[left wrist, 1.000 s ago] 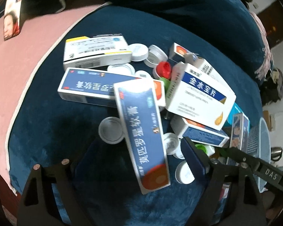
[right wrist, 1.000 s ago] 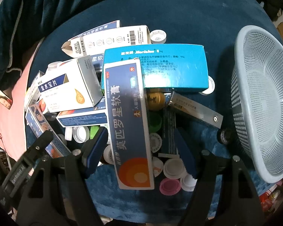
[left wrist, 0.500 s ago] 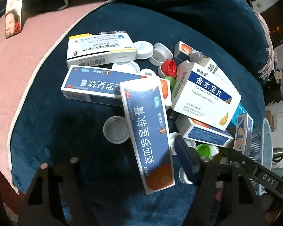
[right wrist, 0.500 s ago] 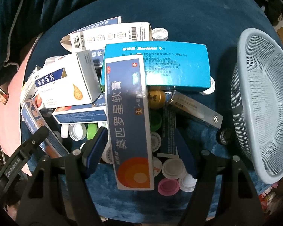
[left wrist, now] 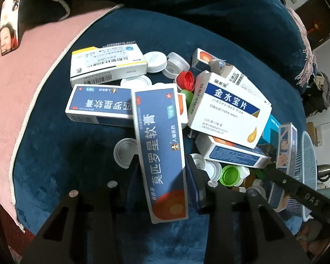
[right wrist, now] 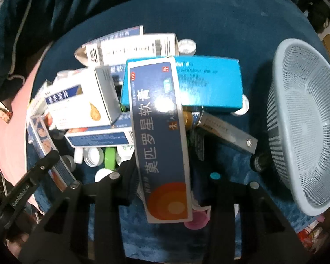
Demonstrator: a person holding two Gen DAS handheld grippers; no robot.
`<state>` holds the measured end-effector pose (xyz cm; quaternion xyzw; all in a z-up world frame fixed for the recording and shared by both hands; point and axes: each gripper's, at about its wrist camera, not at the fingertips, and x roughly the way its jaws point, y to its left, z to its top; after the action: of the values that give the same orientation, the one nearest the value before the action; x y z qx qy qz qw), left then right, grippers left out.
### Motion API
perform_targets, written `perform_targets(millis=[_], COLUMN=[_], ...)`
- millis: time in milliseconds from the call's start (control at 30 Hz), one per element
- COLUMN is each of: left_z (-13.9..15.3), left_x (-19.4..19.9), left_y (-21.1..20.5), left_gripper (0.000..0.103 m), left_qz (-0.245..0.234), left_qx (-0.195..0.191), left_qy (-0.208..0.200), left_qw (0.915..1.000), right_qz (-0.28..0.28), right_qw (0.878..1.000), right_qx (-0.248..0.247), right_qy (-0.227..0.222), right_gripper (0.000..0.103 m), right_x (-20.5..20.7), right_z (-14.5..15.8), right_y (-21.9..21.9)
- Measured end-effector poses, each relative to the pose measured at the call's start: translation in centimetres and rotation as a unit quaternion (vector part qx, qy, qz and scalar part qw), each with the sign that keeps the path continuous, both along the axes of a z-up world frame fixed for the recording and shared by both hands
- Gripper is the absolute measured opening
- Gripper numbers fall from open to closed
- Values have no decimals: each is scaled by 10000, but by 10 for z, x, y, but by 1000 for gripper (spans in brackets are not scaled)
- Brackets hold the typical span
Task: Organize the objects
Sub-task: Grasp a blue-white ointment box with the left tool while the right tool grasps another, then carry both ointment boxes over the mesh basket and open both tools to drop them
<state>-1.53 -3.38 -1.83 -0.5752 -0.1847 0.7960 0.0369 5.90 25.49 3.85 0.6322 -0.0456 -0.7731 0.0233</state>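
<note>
Two grippers, left gripper (left wrist: pixel 162 176) and right gripper (right wrist: pixel 162 176), are each clamping their just-closing fingers on a long blue ointment box (left wrist: pixel 158 145) (right wrist: pixel 158 136) beside the mesh basket (right wrist: pixel 305 132).

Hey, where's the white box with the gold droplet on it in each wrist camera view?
Left wrist: the white droplet box sits right of centre, atop the pile.
Right wrist: it sits left of centre.
Shared landmark: the grey mesh basket, at the right edge in both.
</note>
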Motion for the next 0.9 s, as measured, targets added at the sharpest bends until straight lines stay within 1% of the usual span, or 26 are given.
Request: perform_targets(millis=[33, 133, 167, 233, 300, 367, 400, 633, 767, 900], left_z=[2, 12, 15, 23, 30, 33, 34, 49, 61, 74], left_x=[0, 1, 1, 2, 3, 3, 1, 6, 9, 12], left_y=[0, 0, 1, 1, 3, 5, 8, 30, 50, 71], left_gripper=[40, 39, 39, 39, 39, 39, 39, 39, 39, 39], left_qz=[-3, -22, -27, -41, -61, -86, -104, -340, -581, -764], left_qx=[0, 33, 43, 62, 75, 98, 100, 69, 47, 108], left_qy=[28, 159, 211, 312, 385, 424, 435, 617, 809, 969], left_qw=[10000, 9999, 9998, 9995, 9992, 9990, 9990, 9975, 9950, 9923], right_qz=[-39, -145, -173, -239, -289, -317, -331, -501, -728, -995], right_qw=[10000, 9996, 9995, 9991, 9987, 9985, 9984, 9959, 9930, 9886], right_qx=[-42, -176, -196, -260, -307, -323, -336, -524, -643, -748], right_qy=[39, 154, 176, 227, 281, 314, 326, 533, 679, 846], right_gripper=[40, 40, 40, 40, 40, 40, 40, 40, 40, 40], right_x=[-6, -7, -12, -10, -3, -15, -14, -4, 1, 7], right_z=[2, 11, 11, 16, 15, 11, 12, 29, 37, 45], right_y=[-4, 3, -5, 2, -2, -18, -17, 4, 18, 36])
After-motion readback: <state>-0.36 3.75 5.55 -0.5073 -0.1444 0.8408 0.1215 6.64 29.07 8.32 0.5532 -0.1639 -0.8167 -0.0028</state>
